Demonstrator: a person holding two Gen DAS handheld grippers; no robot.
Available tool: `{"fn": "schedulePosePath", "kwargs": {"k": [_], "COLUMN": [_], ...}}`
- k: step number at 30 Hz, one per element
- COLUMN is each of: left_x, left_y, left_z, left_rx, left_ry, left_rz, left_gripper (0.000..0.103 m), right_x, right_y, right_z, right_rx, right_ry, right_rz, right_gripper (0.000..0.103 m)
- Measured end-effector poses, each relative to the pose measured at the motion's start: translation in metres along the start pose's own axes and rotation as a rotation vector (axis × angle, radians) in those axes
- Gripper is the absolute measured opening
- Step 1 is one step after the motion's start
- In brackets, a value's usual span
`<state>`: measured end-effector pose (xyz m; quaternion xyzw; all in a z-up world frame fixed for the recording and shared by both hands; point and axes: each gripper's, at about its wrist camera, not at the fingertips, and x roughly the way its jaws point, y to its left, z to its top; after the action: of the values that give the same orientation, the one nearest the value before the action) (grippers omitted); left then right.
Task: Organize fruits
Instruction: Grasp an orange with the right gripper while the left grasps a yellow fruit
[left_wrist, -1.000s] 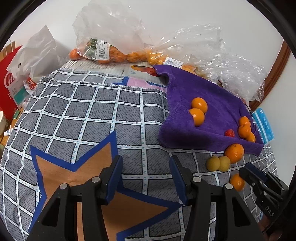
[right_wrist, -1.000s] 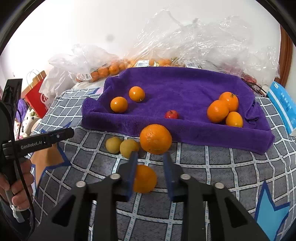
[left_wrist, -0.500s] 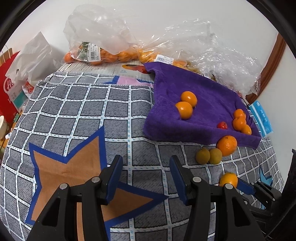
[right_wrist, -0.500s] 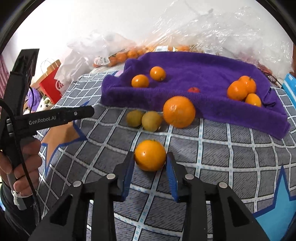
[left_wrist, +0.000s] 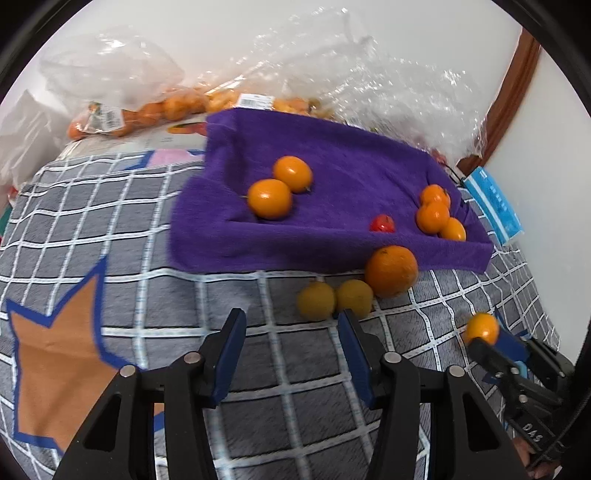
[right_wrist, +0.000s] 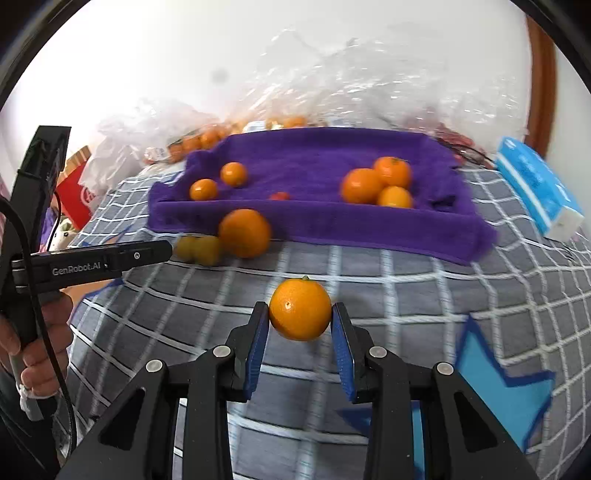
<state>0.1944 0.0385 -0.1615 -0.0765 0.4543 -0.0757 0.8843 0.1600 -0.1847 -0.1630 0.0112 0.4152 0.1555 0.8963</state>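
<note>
Fruit on purple towel (right_wrist: 314, 162): two small oranges at its left (right_wrist: 218, 181), one red fruit (right_wrist: 279, 195), three oranges grouped at its right (right_wrist: 376, 181). These count as sorted.

Fruit off the towel, on the checked cloth (right_wrist: 424, 295): large orange (right_wrist: 244, 232) against the towel's front edge, two yellow fruits (right_wrist: 199, 249) beside it. Three pieces outstanding.

Right gripper (right_wrist: 300, 332): fingers closed on a mandarin (right_wrist: 300, 309), short of the towel, apparently lifted.

Left gripper (left_wrist: 291, 354): fingers wide, empty, near the yellow fruits.
</note>
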Motion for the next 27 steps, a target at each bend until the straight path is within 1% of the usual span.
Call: {"fn": "schedulePosePath", "kwargs": {"k": [1,3,5,7,8,11,15,17,19,20,21,24,27], "left_x": [0.005,0.011,0.016,0.014,0.012,0.009,0.016,0.018,0.02,0.021,0.021,0.02,0.02], "left_y": [-0.003,-0.006,-0.007,-0.008,-0.008,-0.005,0.0,-0.002,-0.005,-0.005,-0.006,-0.006,-0.002], "left_z": [0.001,0.002,0.003,0.003,0.004,0.003,0.005,0.005,0.005,0.004,0.004,0.003,0.003], "left_rx": [0.006,0.008,0.01,0.016,0.016,0.03,0.01,0.02,0.036,0.035,0.035,0.041,0.026], "left_ry": [0.007,0.017,0.009,-0.01,-0.011,-0.029,-0.008,-0.029,-0.051,-0.06,-0.068,-0.08,-0.082], "left_rz": [0.003,0.008,0.023,0.015,0.016,0.069,0.029,0.037,0.056,0.064,0.071,0.07,0.05], "left_gripper": [0.04,0.038,0.036,0.022,0.022,0.022,0.026,0.027,0.027,0.024,0.023,0.023,0.023], "right_x": [-0.003,-0.005,-0.008,-0.008,-0.008,-0.007,0.001,0.006,0.011,0.013,0.016,0.024,0.028], "right_y": [-0.007,-0.017,-0.026,-0.031,-0.032,-0.037,-0.04,-0.04,-0.041,-0.041,-0.042,-0.042,-0.04], "right_z": [-0.002,-0.003,-0.006,-0.007,-0.008,-0.007,-0.004,-0.001,0.002,0.003,0.004,0.006,0.007], "right_rx": [0.011,0.025,0.04,0.048,0.048,0.052,0.054,0.047,0.041,0.043,0.046,0.038,0.031], "right_ry": [-0.003,-0.007,-0.013,-0.015,-0.017,-0.022,-0.013,-0.005,0.0,0.003,0.008,0.013,0.025], "right_rz": [-0.004,-0.007,-0.01,-0.01,-0.012,-0.022,-0.031,-0.046,-0.057,-0.059,-0.065,-0.092,-0.097], "right_gripper": [0.034,0.034,0.034,0.034,0.034,0.034,0.034,0.034,0.034,0.034,0.034,0.034,0.035]}}
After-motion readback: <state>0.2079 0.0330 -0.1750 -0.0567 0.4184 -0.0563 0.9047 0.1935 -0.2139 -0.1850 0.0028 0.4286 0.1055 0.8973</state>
